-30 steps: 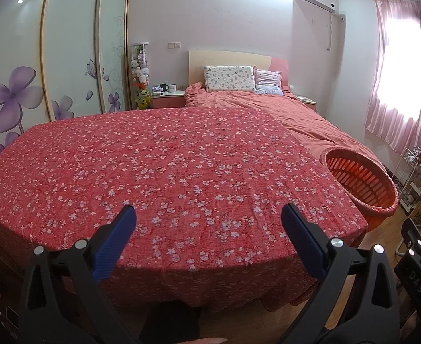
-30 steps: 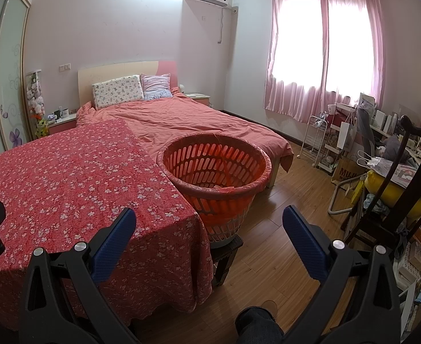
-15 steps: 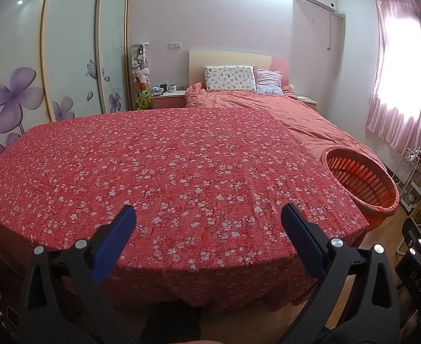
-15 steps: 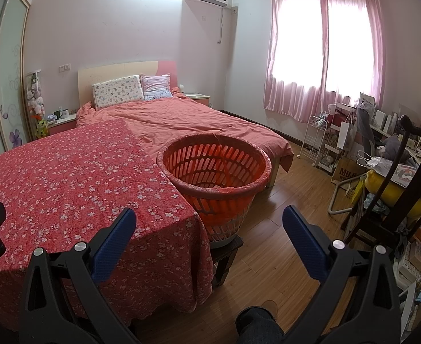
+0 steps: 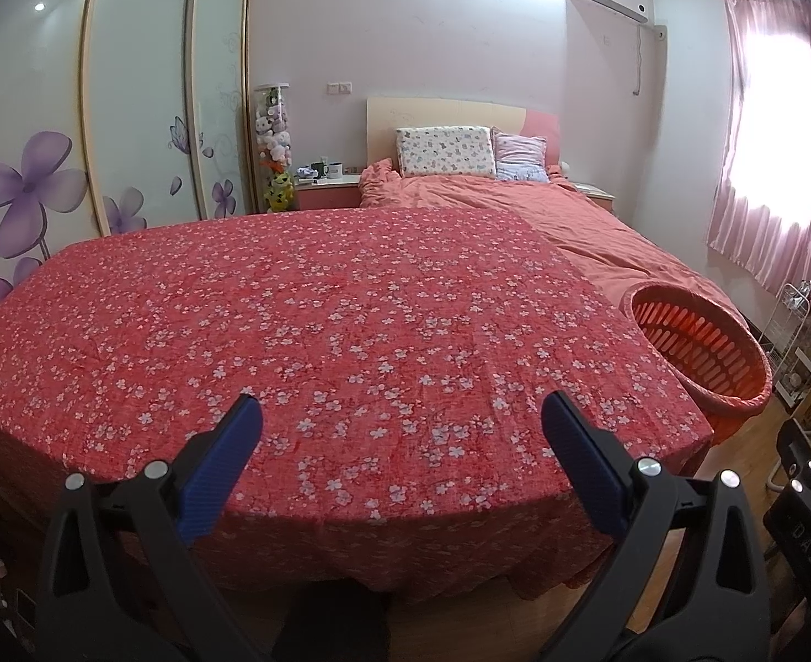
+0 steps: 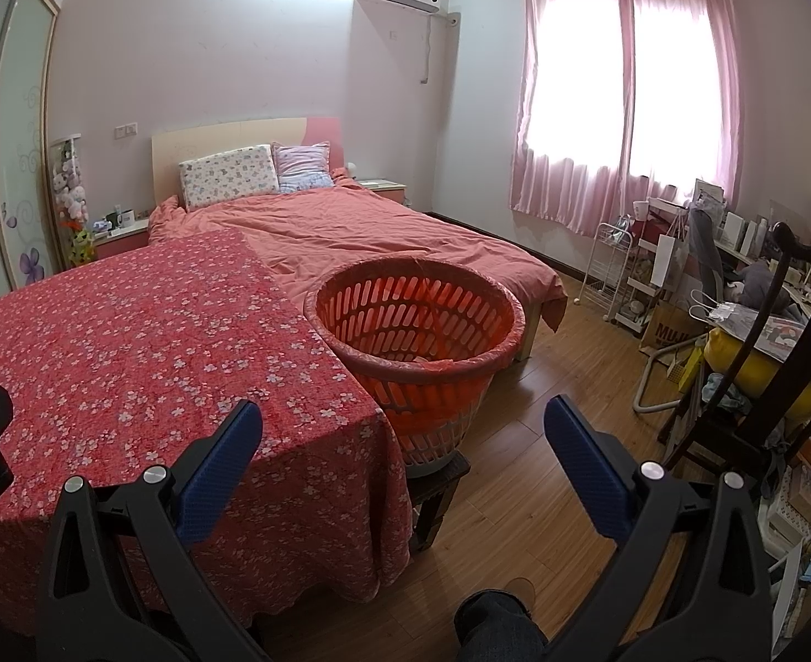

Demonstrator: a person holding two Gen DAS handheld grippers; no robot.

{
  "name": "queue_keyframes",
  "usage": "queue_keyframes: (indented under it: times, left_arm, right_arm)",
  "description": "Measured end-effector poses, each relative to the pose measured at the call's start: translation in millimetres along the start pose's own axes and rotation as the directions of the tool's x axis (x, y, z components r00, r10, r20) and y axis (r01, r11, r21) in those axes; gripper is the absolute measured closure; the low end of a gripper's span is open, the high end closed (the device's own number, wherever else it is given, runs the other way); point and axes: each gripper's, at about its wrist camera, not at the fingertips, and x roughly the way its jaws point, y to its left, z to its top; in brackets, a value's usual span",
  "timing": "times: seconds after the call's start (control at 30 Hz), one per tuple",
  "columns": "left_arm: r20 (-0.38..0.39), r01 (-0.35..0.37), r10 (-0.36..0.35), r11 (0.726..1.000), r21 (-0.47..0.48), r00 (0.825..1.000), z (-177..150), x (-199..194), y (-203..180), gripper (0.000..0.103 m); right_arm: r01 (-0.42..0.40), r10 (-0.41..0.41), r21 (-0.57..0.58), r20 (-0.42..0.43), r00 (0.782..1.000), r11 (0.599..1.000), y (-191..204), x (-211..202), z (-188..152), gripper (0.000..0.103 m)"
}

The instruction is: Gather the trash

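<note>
Both tools are held idle at the near edge of the floral red cloth [image 5: 350, 320], which drapes a raised surface at the foot of the bed [image 6: 361, 231]. The left gripper [image 5: 400, 436] points across the cloth toward the headboard at 12 o'clock; its blue-padded jaws stand wide apart with nothing between them. The right gripper [image 6: 403, 430] faces the wooden floor [image 6: 543, 463] just right of the cloth's corner, jaws likewise wide apart and empty.

The orange slotted basket [image 6: 422, 331], the evident receptacle, rests on a low dark stool [image 6: 438, 488] touching the cloth's right edge, at 12 o'clock from the right gripper and 2 o'clock from the left. Through its wall something pale shows at the bottom; what it is cannot be told.

Finding: no trash is visible on the cloth, the bed or the open floor. In my judgement the work is either at its searching stage or finished. The cluttered desk and chair [image 6: 780, 331] at 3 o'clock hold papers and bags, but whether any is trash cannot be told. The next move calls for locating an item before either gripper commits.

Compared with the views a second earlier, nothing has shifted: grippers, basket and cloth sit as they did. A person's dark trouser knee [image 6: 494, 629] shows at 6 o'clock.
</note>
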Motion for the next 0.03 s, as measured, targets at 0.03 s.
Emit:
queue_keyframes:
  times: [0.03]
  left_arm:
    - [0.000,0.000,0.000,1.000,0.000,1.000,0.2,0.2,-0.7,0.004]
  right_arm:
    - [0.000,0.000,0.000,0.000,1.000,1.000,0.6,-0.4,-0.3,0.002]
